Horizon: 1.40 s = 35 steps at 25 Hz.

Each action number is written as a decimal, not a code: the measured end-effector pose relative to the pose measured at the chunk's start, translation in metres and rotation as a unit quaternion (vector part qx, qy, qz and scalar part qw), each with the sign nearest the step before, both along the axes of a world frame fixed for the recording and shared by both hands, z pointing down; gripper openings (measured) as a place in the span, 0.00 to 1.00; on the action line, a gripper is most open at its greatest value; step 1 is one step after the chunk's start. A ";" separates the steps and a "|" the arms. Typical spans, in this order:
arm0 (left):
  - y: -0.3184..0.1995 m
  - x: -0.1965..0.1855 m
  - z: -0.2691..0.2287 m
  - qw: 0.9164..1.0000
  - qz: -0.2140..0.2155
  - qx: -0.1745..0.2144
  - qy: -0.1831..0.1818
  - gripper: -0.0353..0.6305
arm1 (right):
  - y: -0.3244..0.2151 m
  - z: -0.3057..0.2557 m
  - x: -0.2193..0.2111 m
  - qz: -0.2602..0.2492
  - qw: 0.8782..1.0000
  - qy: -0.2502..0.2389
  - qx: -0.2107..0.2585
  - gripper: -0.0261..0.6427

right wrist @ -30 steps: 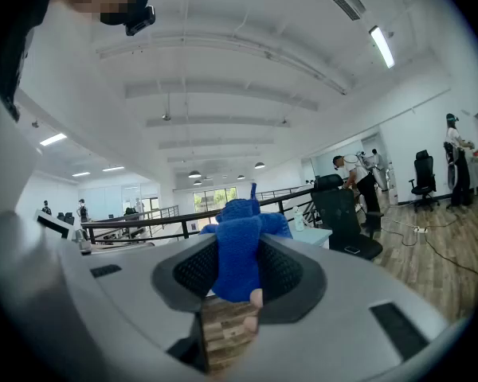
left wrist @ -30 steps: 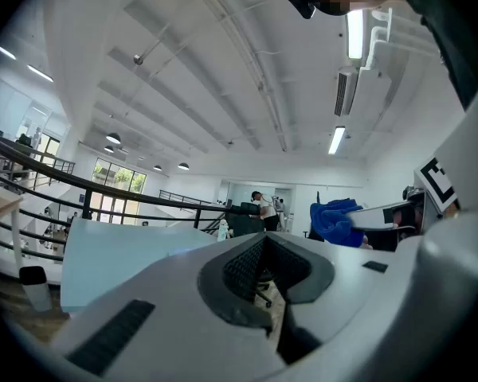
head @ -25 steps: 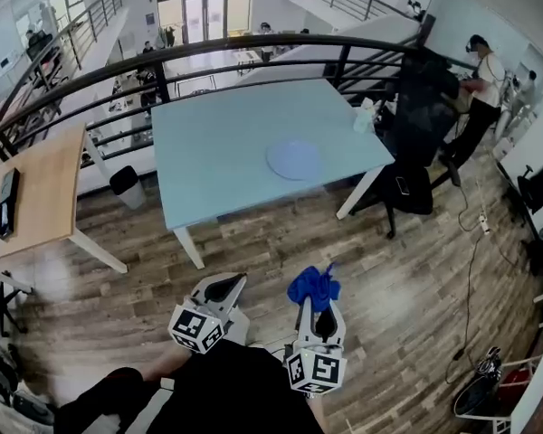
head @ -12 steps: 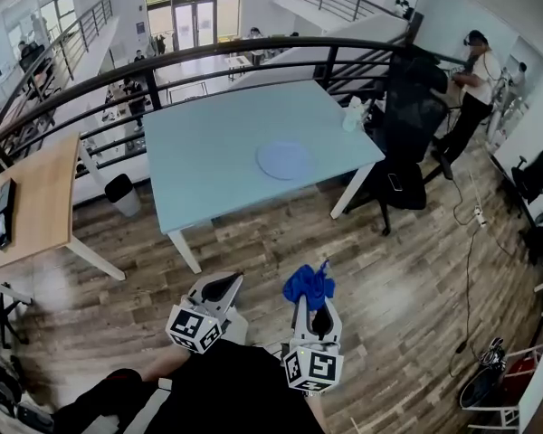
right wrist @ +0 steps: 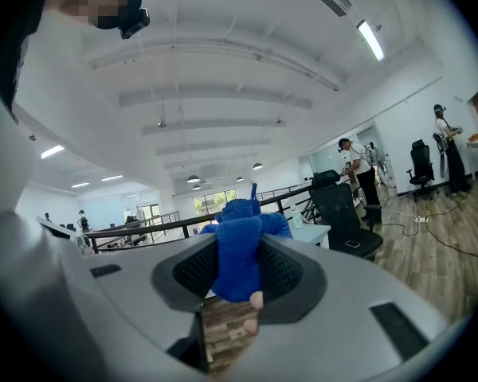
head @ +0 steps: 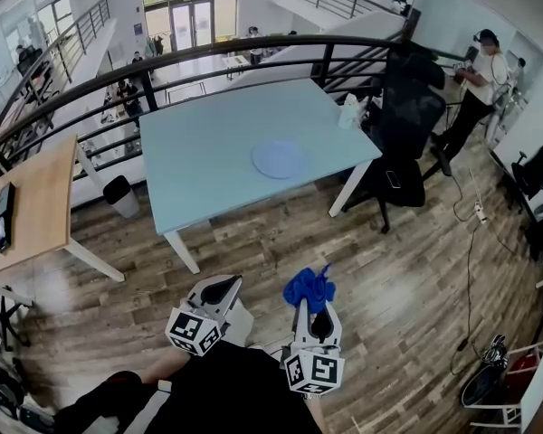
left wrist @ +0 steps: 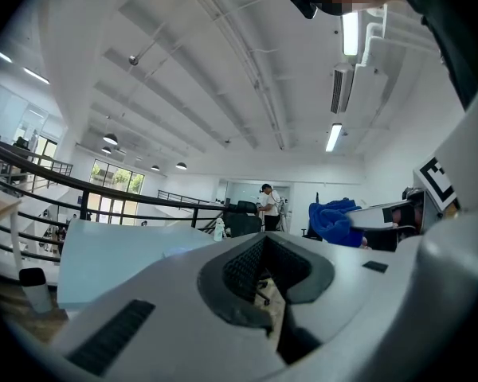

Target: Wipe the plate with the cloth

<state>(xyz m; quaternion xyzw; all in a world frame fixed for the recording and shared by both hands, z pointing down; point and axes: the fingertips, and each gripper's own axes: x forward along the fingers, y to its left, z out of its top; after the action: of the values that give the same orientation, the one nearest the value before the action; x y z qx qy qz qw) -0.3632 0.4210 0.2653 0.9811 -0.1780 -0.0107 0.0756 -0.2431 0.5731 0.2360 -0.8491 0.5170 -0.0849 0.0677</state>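
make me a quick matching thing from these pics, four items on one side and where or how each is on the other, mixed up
1 plate
2 cloth
3 left tool
4 black chair

A holds nothing
B lies on the pale blue table
C pinched in the right tool
D stands on the wooden floor by the table's right end

Pairs: 1-B, 2-C, 3-A, 4-D

This is an open-plan office on an upper level — a black railing (head: 208,52) guards its edge, and people sit at desks (head: 127,93) on the floor below. A pale blue table (head: 199,152), a wooden desk (head: 36,197) and a black swivel chair (head: 407,116) stand on wood flooring (head: 281,242). A waste bin (head: 122,191) sits by the table's left edge — strip lights (left wrist: 333,136) line the white ceiling.
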 end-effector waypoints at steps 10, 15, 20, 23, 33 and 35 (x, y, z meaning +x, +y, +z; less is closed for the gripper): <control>-0.018 0.043 0.006 1.000 0.011 -0.006 0.003 0.06 | -0.015 0.008 0.034 0.008 1.000 0.000 -0.014 0.22; -0.032 0.079 0.005 1.000 0.016 -0.009 0.007 0.05 | -0.024 0.010 0.064 0.015 1.000 -0.002 -0.022 0.22; -0.047 0.113 0.004 1.000 0.024 -0.003 0.005 0.05 | -0.040 0.014 0.094 0.021 0.999 -0.009 -0.028 0.22; -0.062 0.133 0.004 1.000 0.023 -0.006 0.003 0.05 | -0.054 0.016 0.110 0.017 0.999 -0.011 -0.031 0.22; -0.104 0.200 -0.001 0.999 0.037 -0.009 0.002 0.05 | -0.100 0.013 0.169 0.023 0.999 -0.017 -0.035 0.22; -0.119 0.211 -0.001 0.999 0.037 -0.010 0.000 0.05 | -0.115 0.012 0.178 0.022 0.999 -0.016 -0.035 0.22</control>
<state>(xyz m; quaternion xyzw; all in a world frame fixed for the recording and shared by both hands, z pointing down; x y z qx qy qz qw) -0.1526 0.3019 0.2647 0.9862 -0.1416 -0.0060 0.0854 -0.0650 0.4578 0.2478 -0.8609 0.4933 -0.1151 0.0477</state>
